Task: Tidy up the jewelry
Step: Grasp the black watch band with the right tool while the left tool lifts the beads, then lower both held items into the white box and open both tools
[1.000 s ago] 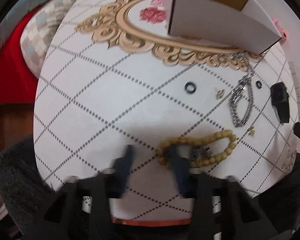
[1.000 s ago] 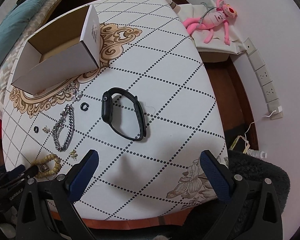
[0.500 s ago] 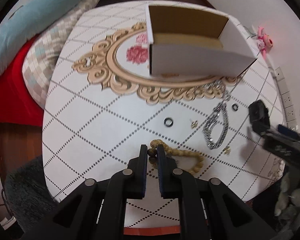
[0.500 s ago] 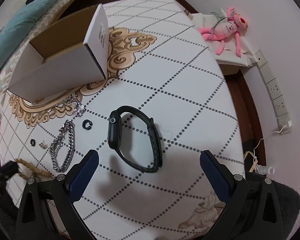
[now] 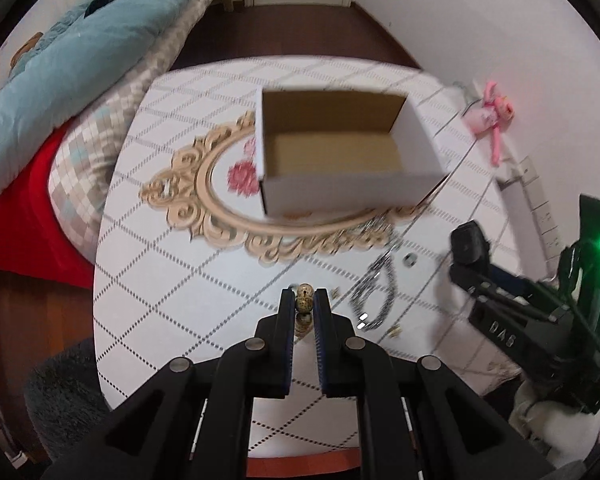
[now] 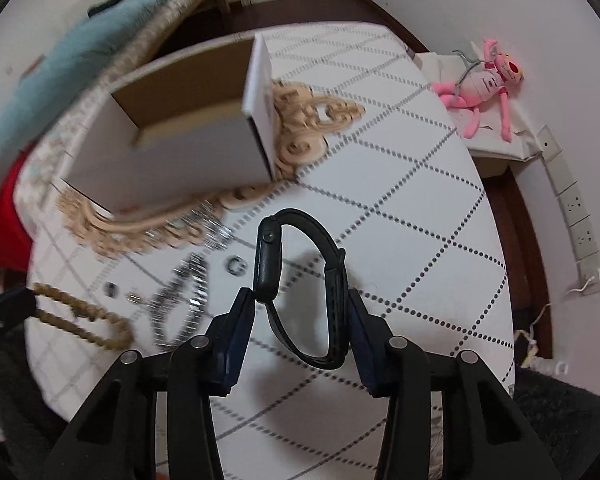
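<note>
Got the bead bracelet [image 5: 304, 303] pinched in the left tongs [image 5: 304, 294], closed right down on a couple of beads up above the table [image 5: 172, 280]. Can see the rest of the loop trailing off to the side in the right camera, but can't tell if its far end touches the tabletop.

Over on the other side, got the black watch [image 6: 266, 264] standing on edge between the jaws of the right tongs [image 6: 299, 295]. Just been closing in on it, with one pad against the watch body and the other against the strap, so gripping it by the look of things.

Right beside the watch, can spot a small dark ring [image 6: 236, 266], then a silver chain bracelet [image 6: 184, 300] lying flat (pretty blurry) and a tiny gold earring [image 6: 134, 299] next to that. Also a second sparkly chain [image 6: 196, 226] right at the foot of the box [image 6: 172, 160].

About the box: white cardboard, brown inside, open at the top, sitting on the gold scrollwork in the middle of the dotted-diamond tablecloth.

Further out, got a pink plush toy [image 6: 484, 80] by the wall, a row of wall sockets [image 6: 576, 216] and a teal quilt [image 5: 80, 60] on the bed.
</note>
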`<action>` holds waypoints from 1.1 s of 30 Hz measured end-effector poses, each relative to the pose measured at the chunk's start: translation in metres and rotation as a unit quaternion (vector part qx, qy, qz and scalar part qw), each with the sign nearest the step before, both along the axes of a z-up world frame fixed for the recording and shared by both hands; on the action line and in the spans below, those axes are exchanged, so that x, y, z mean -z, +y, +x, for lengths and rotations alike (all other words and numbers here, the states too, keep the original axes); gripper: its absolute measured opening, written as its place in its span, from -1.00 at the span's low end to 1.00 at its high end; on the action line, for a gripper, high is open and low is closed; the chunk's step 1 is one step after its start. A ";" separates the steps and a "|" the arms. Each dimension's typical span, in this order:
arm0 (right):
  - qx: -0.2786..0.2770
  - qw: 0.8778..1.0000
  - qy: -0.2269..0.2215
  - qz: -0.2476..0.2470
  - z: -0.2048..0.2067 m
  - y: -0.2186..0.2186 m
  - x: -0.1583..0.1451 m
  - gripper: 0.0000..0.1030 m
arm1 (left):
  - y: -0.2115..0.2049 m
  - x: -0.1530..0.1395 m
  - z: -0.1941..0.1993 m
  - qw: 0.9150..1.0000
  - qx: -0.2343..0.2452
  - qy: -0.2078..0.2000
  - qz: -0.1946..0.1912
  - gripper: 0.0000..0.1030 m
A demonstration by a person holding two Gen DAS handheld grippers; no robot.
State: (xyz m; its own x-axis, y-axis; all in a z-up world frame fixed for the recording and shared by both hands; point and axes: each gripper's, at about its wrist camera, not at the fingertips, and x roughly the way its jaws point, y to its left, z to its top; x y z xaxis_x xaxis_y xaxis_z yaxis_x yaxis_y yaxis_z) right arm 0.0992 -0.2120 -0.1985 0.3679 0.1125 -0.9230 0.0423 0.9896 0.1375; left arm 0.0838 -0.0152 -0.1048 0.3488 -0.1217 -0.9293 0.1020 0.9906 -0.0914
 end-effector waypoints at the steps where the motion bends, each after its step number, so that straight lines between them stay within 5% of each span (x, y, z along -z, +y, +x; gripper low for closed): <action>1: -0.001 1.000 -0.006 0.009 0.000 0.000 -0.007 -0.08 | -0.001 -0.009 0.002 1.000 0.002 -0.008 -0.007 -0.87; 13: -0.016 0.995 -0.053 0.086 0.060 0.015 -0.076 -0.08 | -0.008 -0.082 0.090 0.995 0.021 -0.065 -0.068 -0.87; 27: -0.052 0.998 0.018 0.037 0.158 0.048 -0.044 0.03 | 0.008 -0.024 0.180 0.997 0.003 0.036 -0.075 -0.80; 29: -0.051 0.998 0.027 0.028 0.163 0.050 -0.041 0.18 | 0.012 -0.021 0.182 0.998 -0.006 0.040 -0.050 -0.38; 31: -0.050 0.998 0.020 0.023 0.161 0.050 -0.044 0.33 | 0.020 -0.024 0.179 0.999 -0.019 0.023 -0.041 0.43; 33: -0.049 0.999 0.008 0.017 0.156 0.048 -0.052 0.41 | 0.029 -0.028 0.173 0.999 -0.035 0.005 -0.025 0.53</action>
